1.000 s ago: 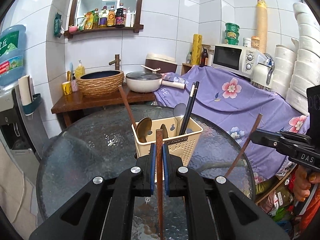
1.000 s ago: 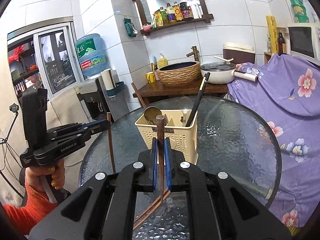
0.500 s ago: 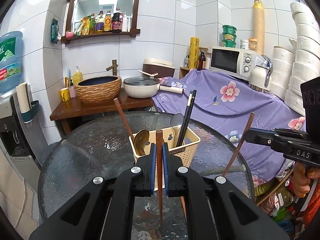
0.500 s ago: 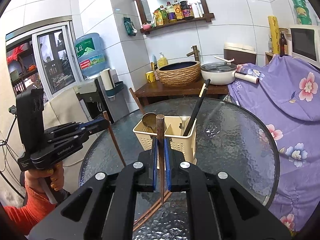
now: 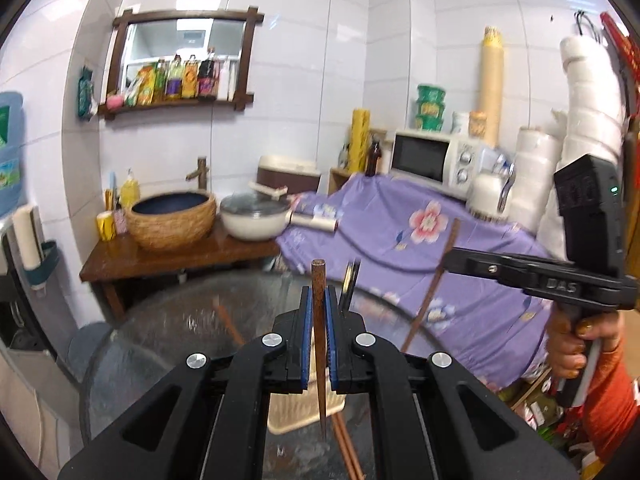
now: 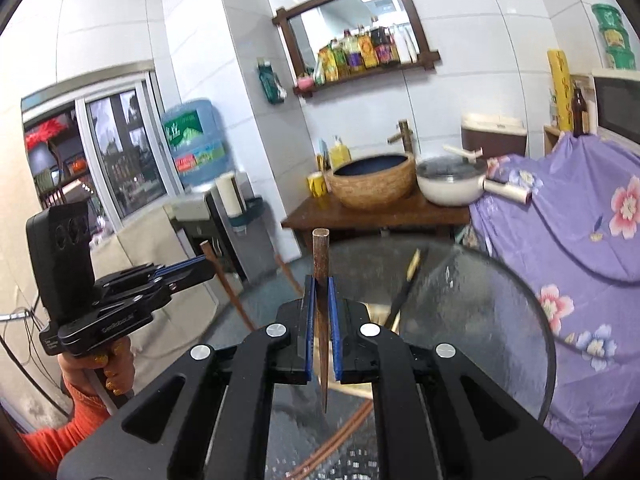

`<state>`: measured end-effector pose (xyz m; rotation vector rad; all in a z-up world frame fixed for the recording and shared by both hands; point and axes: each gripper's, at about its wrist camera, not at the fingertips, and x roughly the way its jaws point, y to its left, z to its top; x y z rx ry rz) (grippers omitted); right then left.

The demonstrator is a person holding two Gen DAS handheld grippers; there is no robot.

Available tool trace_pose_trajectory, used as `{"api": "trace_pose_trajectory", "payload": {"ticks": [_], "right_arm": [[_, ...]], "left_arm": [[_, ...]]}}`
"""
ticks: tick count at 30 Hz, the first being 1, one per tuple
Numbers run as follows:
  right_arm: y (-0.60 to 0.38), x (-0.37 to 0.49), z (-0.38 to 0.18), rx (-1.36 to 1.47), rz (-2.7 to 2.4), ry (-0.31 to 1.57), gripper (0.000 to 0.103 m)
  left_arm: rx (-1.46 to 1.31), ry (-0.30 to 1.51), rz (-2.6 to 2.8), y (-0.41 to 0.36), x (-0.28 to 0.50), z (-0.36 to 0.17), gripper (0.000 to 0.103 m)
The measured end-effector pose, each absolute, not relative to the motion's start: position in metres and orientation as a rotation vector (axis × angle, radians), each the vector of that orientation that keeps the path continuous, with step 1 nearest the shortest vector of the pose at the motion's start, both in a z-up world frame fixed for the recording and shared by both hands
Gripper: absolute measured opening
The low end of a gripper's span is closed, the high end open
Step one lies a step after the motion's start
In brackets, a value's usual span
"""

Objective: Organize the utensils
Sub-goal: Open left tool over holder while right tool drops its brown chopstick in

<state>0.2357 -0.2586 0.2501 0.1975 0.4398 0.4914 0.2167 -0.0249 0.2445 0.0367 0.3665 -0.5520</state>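
Observation:
My left gripper (image 5: pixel 319 300) is shut on a brown wooden chopstick (image 5: pixel 319 344), held upright with its thin tip down. My right gripper (image 6: pixel 320 292) is shut on a second brown chopstick (image 6: pixel 321 320), also upright. Each gripper shows in the other's view: the right one (image 5: pixel 450 258) at the right, the left one (image 6: pixel 208 266) at the left. The cream utensil basket (image 5: pixel 296 412) stands on the round glass table (image 5: pixel 168 332), mostly hidden behind the jaws; it also shows in the right wrist view (image 6: pixel 378 312). Black chopsticks (image 5: pixel 350 284) rise from it. Two more brown chopsticks (image 5: pixel 348 448) lie on the glass.
A wooden bench (image 5: pixel 168 256) behind the table carries a woven basin (image 5: pixel 172 220) and a white pot (image 5: pixel 254 218). Purple flowered cloth (image 5: pixel 400 232) covers the right side, with a microwave (image 5: pixel 432 160) behind. A water dispenser (image 6: pixel 196 148) stands at the left.
Both grippers have risen and tilted up with their chopsticks. The basket has dropped low in both views and is now mostly hidden behind the jaws.

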Motion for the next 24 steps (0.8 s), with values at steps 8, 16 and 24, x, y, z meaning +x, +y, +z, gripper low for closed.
{"api": "trace_pose_trajectory", "payload": {"ticks": [8,16,24], "right_arm": [[-0.260,0.276,0.313,0.190,0.411,0.383,0.007],[-0.235,0.315,0.287,0.108,0.342,0.440,0.007],[-0.220,0.341,0.196,0.149,0.365,0.559,0.014]], "left_arm": [[0.063,0.271,-0.467,-0.032,0.239,0.311,0.001],[0.024,0.334,-0.421,-0.035,0.278,0.286,0.001],[-0.200,0.317,-0.322,0.011,0.326,0.158,0.004]]}}
